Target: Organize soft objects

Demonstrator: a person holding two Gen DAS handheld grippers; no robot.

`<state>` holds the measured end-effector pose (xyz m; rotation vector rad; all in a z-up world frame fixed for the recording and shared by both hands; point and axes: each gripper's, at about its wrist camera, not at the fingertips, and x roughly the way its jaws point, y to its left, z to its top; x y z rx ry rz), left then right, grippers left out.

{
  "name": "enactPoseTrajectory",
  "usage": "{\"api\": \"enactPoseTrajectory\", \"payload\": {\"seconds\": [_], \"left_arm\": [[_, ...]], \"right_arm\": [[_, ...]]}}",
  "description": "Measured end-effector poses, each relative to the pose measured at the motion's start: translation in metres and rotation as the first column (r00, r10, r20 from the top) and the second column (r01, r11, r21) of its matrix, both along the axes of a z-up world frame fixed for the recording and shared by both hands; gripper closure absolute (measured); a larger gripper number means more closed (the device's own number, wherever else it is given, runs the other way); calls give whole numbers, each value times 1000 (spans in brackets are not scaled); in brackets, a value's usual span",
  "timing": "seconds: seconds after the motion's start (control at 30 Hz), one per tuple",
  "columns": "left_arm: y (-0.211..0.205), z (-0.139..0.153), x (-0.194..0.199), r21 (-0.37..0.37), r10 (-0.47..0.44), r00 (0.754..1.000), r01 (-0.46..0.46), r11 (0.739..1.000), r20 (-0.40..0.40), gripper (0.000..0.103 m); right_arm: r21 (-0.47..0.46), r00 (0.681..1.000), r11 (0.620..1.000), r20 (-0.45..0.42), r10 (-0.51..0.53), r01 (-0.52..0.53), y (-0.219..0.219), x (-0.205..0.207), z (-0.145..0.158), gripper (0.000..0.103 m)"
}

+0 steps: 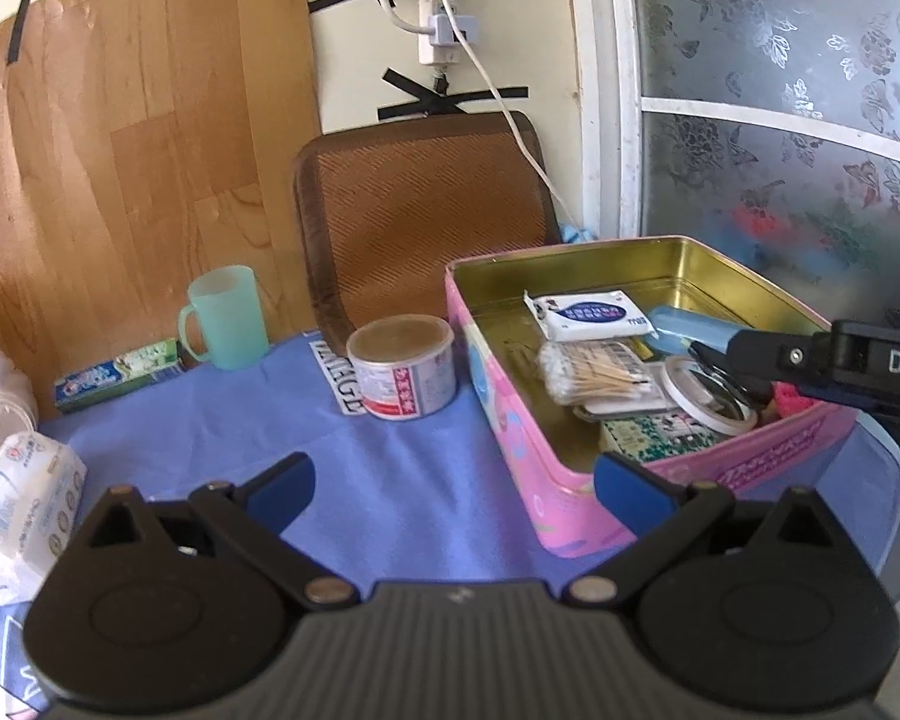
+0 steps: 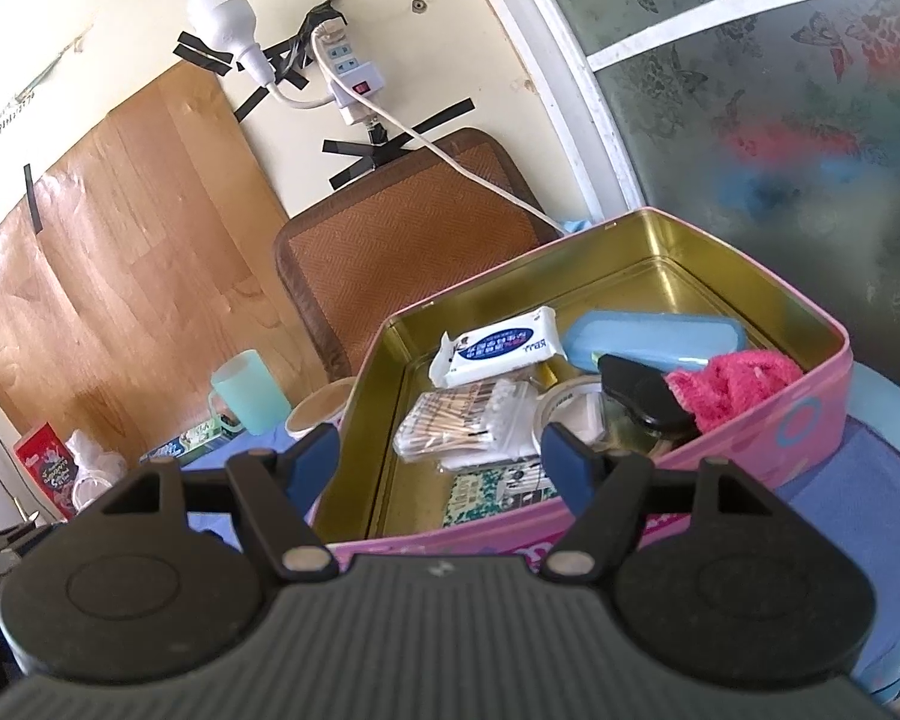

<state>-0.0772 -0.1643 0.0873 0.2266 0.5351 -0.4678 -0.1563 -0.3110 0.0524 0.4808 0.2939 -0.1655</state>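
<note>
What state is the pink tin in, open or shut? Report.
Open. The pink tin has no lid on; its gold inside shows, with swabs and a pink cloth in it.

- Left wrist view: sits low over the bench (image 1: 426, 468), faces the back wall, level; own left tongs (image 1: 453, 489) fill the bottom edge; pink tin (image 1: 513, 426) near, ahead to the right.
- Right wrist view: higher, rolled to one side, looks down into the pink tin (image 2: 807, 414) from close at its near wall; right tongs (image 2: 438, 462) at bottom.
- Shared: tin and contents, green cup (image 1: 228, 318) (image 2: 249, 393), brown mat (image 1: 426, 210) (image 2: 402, 240), power strip (image 1: 441, 12) (image 2: 351, 75).
- Right tongs enter the left wrist view from the right edge, over the tin.
</note>
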Motion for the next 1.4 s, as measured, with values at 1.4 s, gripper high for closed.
{"api": "enactPoseTrajectory", "payload": {"seconds": [1.4], "left_arm": [[1,-8,6,39,51,998,-50,998,-31,0]], "right_arm": [[24,1000,1000,9,-14,14,-4,-6,-3,27]]}}
